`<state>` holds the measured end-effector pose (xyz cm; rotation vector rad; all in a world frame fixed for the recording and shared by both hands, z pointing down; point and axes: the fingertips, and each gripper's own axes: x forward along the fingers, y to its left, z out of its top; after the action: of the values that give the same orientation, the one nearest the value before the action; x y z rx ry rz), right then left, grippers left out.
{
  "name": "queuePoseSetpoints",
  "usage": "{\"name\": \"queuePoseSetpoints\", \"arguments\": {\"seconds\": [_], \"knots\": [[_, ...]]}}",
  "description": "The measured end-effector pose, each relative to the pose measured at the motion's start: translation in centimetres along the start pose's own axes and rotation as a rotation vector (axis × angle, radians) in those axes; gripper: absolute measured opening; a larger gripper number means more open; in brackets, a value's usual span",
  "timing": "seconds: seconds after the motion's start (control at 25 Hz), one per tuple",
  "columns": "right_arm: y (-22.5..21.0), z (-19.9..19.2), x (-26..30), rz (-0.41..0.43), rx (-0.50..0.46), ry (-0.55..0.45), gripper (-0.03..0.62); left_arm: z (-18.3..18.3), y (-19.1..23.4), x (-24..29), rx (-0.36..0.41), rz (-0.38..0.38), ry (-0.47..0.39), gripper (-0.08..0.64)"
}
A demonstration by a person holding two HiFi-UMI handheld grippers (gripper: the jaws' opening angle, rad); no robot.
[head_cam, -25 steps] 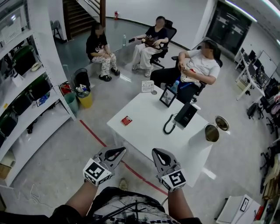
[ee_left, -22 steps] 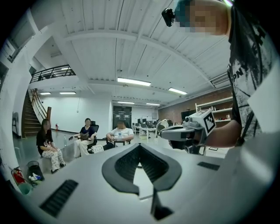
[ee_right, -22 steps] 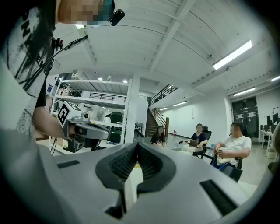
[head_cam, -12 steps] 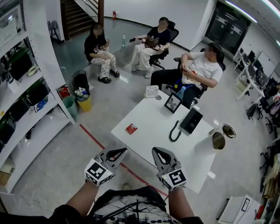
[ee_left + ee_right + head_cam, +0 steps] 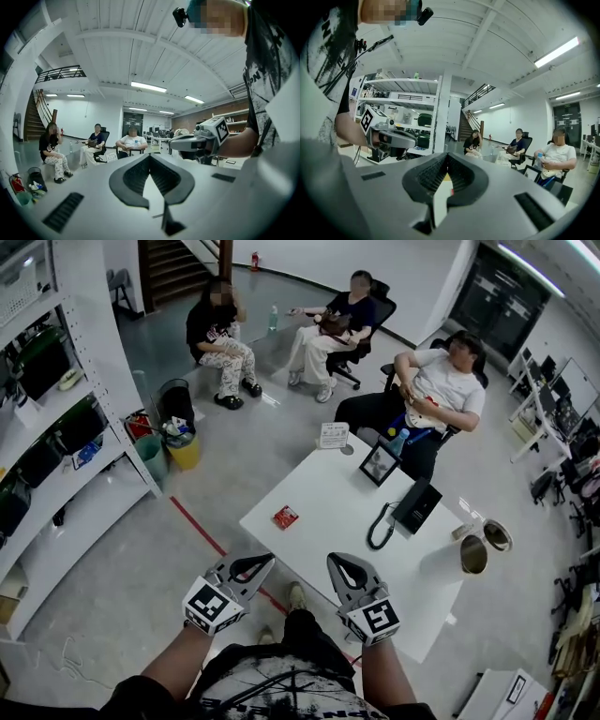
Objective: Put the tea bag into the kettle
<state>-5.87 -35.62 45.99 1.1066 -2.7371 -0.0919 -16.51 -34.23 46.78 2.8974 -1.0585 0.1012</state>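
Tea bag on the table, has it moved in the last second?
No. The tea bag keeps its spot on the white table, equally far from the black phone; only the view shifted.

left tongs [image 5: 262, 562]: closed, empty | right tongs [image 5: 334, 561]: closed, empty | side by side

head view | table [image 5: 319, 554], tea bag [image 5: 285, 517], kettle [image 5: 473, 556]: shifted lower in frame | shoe [image 5: 295, 597]: newly visible

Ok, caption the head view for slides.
Left hand-held gripper and right hand-held gripper, shut, facing table with red tea bag; kettle at right.
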Motion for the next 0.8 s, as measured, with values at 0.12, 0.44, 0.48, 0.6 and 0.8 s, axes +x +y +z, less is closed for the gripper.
{"name": "queuePoseSetpoints", "arguments": {"seconds": [0.12,0.44,0.48,0.6,0.8], "knots": [[-0.7,-0.8,1.7,0.032,0.009,0.012,0.011,-0.2,1.2,0.6,-0.009,0.023,0.005,0.009],[-3.0,-4.4,7.3,0.133,0.036,0.119,0.012,-1.2,4.8,2.9,-0.046,0.085,0.031,0.008],[-3.3,-4.9,8.1,0.143,0.041,0.133,0.012,-1.4,5.2,3.2,-0.049,0.089,0.035,0.008],[-3.9,-6.1,10.6,0.187,0.053,0.164,0.039,-2.2,6.6,4.2,-0.061,0.104,0.048,0.008],[-4.5,-9.5,14.3,0.24,0.071,0.251,0.126,-4.0,8.6,5.4,-0.118,0.136,0.092,0.008]]}}
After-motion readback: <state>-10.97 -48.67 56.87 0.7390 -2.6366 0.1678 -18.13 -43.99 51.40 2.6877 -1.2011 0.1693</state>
